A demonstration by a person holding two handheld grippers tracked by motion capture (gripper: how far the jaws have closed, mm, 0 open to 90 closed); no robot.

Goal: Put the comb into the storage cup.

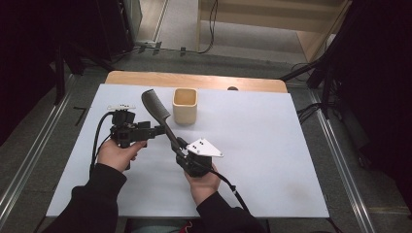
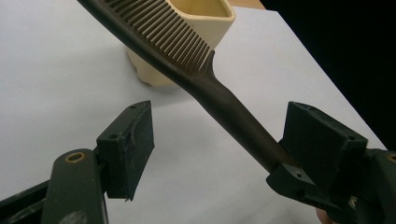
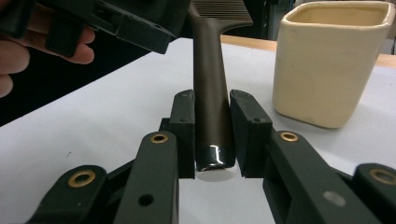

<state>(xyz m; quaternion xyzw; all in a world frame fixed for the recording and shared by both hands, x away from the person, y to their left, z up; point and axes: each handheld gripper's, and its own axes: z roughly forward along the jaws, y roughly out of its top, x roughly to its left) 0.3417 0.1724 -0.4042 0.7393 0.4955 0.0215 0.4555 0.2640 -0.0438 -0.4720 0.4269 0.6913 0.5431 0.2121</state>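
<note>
A dark comb [image 1: 156, 106] slants up over the white sheet, teeth end high and toward the far left. My right gripper [image 1: 179, 147] is shut on the lower end of its handle [image 3: 210, 79], and both pads [image 3: 250, 126] press the sides. My left gripper [image 1: 159, 130] points in from the left at the handle's middle. Its jaws stand open around the handle [image 2: 233, 112] with a wide gap to the left pad [image 2: 130, 140]; the handle runs close to the right pad [image 2: 322, 140]. A cream square cup [image 1: 185, 108] stands upright just behind the comb.
The white sheet [image 1: 272, 160] covers a wooden table whose far edge [image 1: 194, 79] shows behind the cup [image 3: 327, 65]. Black stands and cables sit on the floor beyond and to the right. A hand and the left gripper's body [image 3: 135, 21] hang close above the right gripper.
</note>
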